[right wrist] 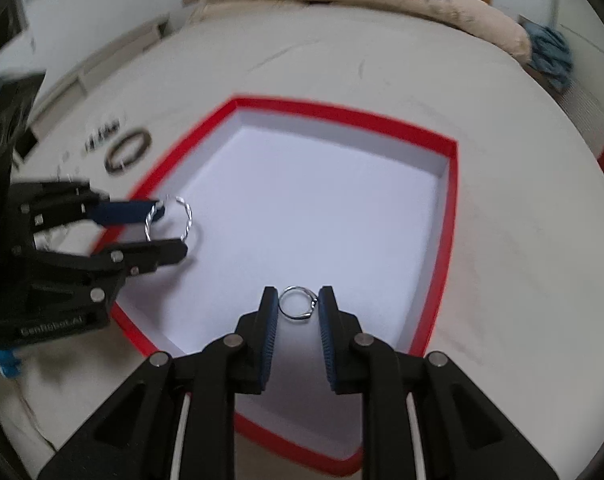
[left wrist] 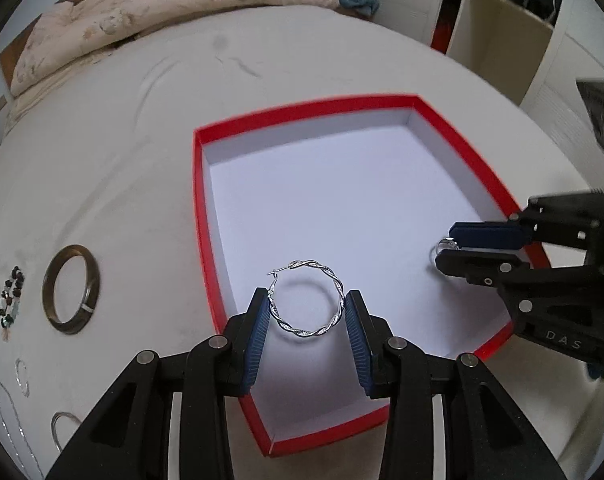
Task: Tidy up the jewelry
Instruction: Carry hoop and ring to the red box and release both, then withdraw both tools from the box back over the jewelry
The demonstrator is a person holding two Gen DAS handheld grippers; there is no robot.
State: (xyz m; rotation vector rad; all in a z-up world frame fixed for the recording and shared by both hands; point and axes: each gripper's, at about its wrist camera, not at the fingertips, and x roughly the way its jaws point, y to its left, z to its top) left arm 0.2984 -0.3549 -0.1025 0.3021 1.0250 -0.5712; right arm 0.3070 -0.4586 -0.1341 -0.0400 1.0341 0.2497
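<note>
The left gripper [left wrist: 306, 308] holds a twisted silver hoop [left wrist: 306, 305] over the red box [left wrist: 200, 208]. The right gripper [left wrist: 447, 249] holds a small ring [left wrist: 441, 246].

Bed [left wrist: 142, 168]: open box [left wrist: 200, 200] lies at the middle of its surface, folded quilt [left wrist: 162, 12] along the far edge behind it. Left of the box, toward the bed's left edge: bangle [left wrist: 70, 289], beaded bracelet [left wrist: 10, 300] just beyond it, thin chains [left wrist: 22, 376] nearer the front edge. Over the box: left gripper [left wrist: 306, 306] with hoop earring [left wrist: 306, 306] between its fingers at the box's left side; right gripper [right wrist: 298, 303] with small ring [right wrist: 298, 303] at the right side.
</note>
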